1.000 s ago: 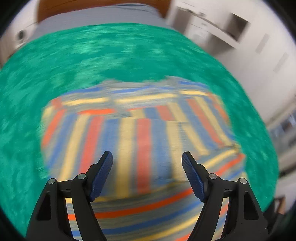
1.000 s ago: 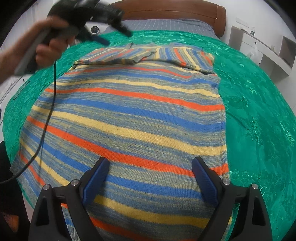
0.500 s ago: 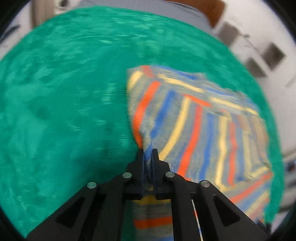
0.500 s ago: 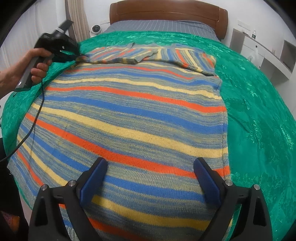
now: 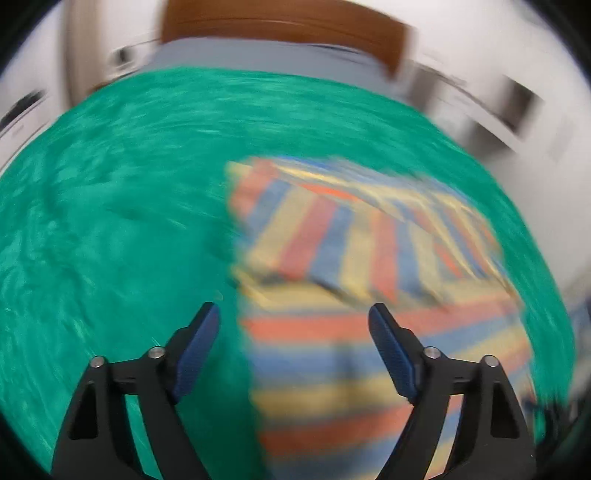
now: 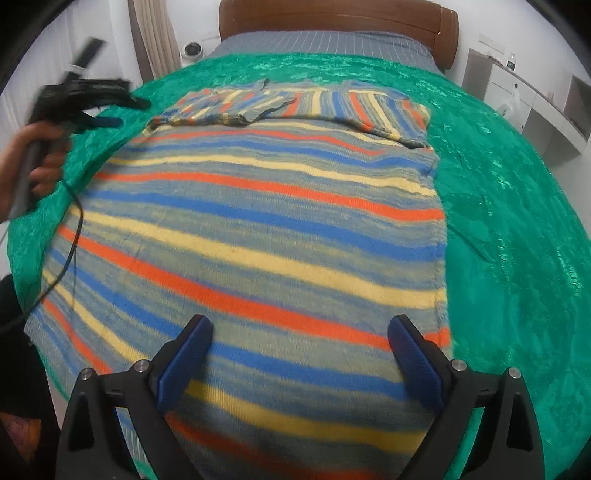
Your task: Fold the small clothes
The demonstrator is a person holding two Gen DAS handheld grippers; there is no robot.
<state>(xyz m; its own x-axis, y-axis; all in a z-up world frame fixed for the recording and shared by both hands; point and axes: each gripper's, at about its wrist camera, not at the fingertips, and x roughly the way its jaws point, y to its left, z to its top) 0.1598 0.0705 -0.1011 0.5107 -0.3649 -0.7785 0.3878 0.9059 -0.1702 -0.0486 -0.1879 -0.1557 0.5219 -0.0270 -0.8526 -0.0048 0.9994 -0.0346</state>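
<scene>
A striped knit sweater (image 6: 258, 229), blue, orange and yellow, lies flat on a green bedspread (image 6: 517, 229), with its sleeves folded across the far end. My right gripper (image 6: 299, 336) is open and empty, low over the sweater's near hem. My left gripper (image 5: 293, 325) is open and empty in its blurred view, above the sweater's (image 5: 354, 258) left edge near the folded sleeve. In the right wrist view the left gripper (image 6: 110, 107) is held in a hand just off the sweater's far left corner.
A wooden headboard (image 6: 332, 18) and a grey mattress end (image 6: 321, 42) lie beyond the bedspread. White shelving (image 6: 535, 107) stands at the right. A black cable (image 6: 70, 236) trails from the left gripper over the sweater's left side.
My left gripper, shut on the sweater's far left corner half a second ago, has let go, opened and pulled back to the left. My right gripper has stayed put.
</scene>
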